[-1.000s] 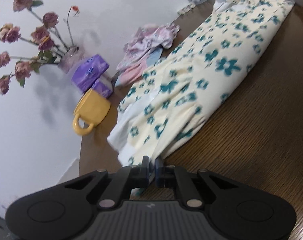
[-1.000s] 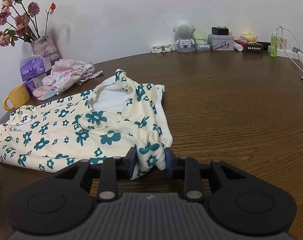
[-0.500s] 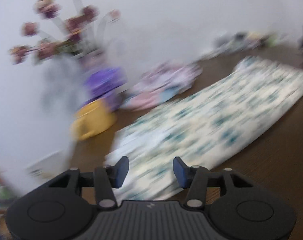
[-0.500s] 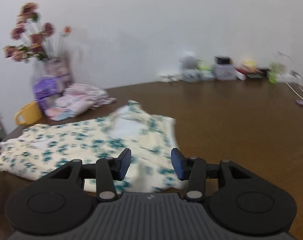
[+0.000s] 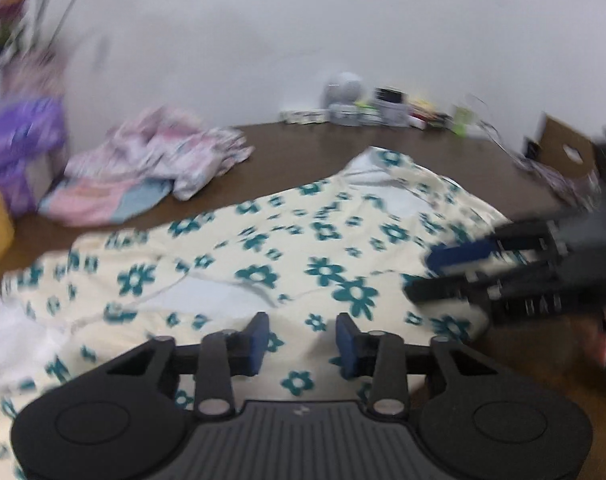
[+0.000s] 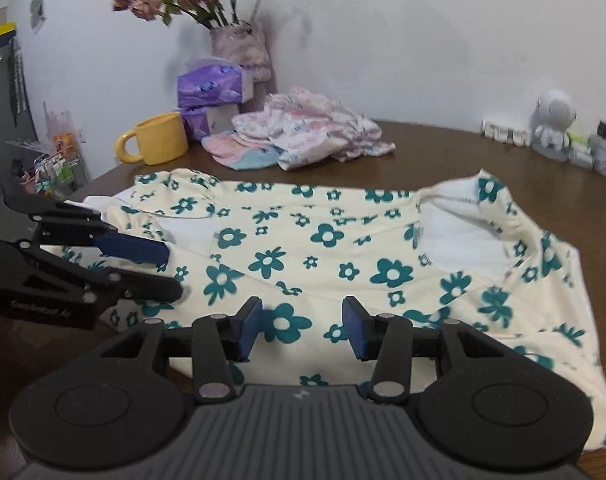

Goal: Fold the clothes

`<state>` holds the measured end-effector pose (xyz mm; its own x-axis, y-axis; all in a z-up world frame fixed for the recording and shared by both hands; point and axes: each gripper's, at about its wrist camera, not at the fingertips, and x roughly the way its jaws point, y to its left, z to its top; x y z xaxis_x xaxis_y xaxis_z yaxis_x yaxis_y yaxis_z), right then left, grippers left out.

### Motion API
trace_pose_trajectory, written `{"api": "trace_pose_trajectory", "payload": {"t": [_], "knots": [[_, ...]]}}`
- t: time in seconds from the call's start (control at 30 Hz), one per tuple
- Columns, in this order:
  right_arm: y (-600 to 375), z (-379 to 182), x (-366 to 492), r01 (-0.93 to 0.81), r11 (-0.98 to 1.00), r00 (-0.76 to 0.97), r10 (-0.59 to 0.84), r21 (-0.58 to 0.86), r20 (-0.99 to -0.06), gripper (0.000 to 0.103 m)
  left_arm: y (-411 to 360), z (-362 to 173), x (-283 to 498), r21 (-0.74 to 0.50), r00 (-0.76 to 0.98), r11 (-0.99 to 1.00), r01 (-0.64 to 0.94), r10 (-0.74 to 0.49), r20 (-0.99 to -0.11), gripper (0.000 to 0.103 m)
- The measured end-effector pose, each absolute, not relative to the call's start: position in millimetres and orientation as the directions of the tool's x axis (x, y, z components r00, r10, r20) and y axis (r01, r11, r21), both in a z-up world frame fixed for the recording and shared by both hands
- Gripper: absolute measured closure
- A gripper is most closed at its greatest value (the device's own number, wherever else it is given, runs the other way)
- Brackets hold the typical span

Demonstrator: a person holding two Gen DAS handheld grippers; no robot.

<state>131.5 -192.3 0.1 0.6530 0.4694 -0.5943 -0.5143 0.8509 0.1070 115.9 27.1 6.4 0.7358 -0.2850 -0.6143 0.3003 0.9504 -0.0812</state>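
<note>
A cream garment with teal flowers (image 5: 263, 256) (image 6: 323, 248) lies flat and lengthwise on the brown table (image 6: 443, 152), its white inner side showing at the neck end. My left gripper (image 5: 303, 340) hovers over the garment's near edge. Its jaws are closing, and the pads press on nothing. It also shows at the left of the right wrist view, left gripper (image 6: 171, 272), over the garment's left end. My right gripper (image 6: 301, 326) stands open over the near edge, holding nothing. In the left wrist view the right gripper (image 5: 431, 276) reaches in from the right.
A crumpled pile of pink and white clothes (image 6: 303, 128) lies behind the garment. A yellow mug (image 6: 159, 144), purple tissue packs (image 6: 211, 86) and a vase of dried roses (image 6: 241, 48) stand at the back left. A white figurine (image 6: 553, 124) and small items line the back right.
Both grippers were shut on the garment's edge a second ago. They have let go, opened and swung inward toward each other over the garment, which now lies flat.
</note>
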Motion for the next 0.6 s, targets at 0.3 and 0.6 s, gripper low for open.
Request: {"api": "trace_pose_trajectory", "payload": {"t": [0.3,0.6], "knots": [[-198,-11,135,-0.423,0.904,0.713,0.37,0.056,-0.596,0.059,58,-4,120,-0.227,0.785,0.967,0.121,-0.232,-0.574,0.093],[-211,-14,135,-0.398,0.914,0.722,0.367,0.082,-0.586,0.059,67,35,95,-0.044,0.881,0.991,0.126,-0.132,-0.455,0.041]]}}
